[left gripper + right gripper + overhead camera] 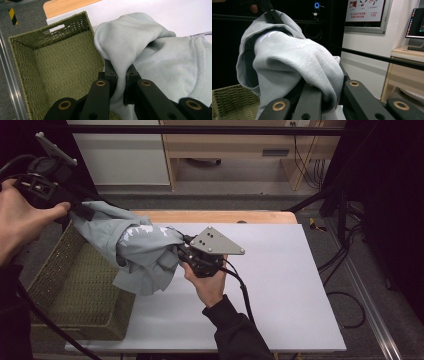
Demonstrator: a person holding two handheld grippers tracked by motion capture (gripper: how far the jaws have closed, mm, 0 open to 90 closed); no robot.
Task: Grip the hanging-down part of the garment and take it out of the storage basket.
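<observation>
the person holds a pale grey garment [137,252] up between 2 grippers, above the near left part of the white table [280,295]. the left gripper [80,211] sits high at the left edge of the high view, gripped by the person's left hand [20,222], and its jaws are clamped on one end of the cloth. in the left gripper view the 2 black jaws stand close together with a fold of the garment [140,50] pinched between them, the cloth bulging out above and to the right of the pinch.

the right gripper [182,251] is held lower, over the table just right of the basket, by the person's right hand [210,287]; its grey three-cornered plate [216,241] faces up. its jaws are also clamped on the garment: in the right gripper view a thick ribbed edge of the cloth [294,65] is squeezed between them and the rest piles up in front of the camera.

the garment sags between the 2 grips, with a loose flap hanging down toward the rim of the green woven basket [75,290]. the basket stands on the left end of the table; in the left gripper view its inside [60,67] lies directly below the left gripper. white printed marks show on the upper side of the cloth. whether the hanging flap touches the basket rim cannot be told.
</observation>
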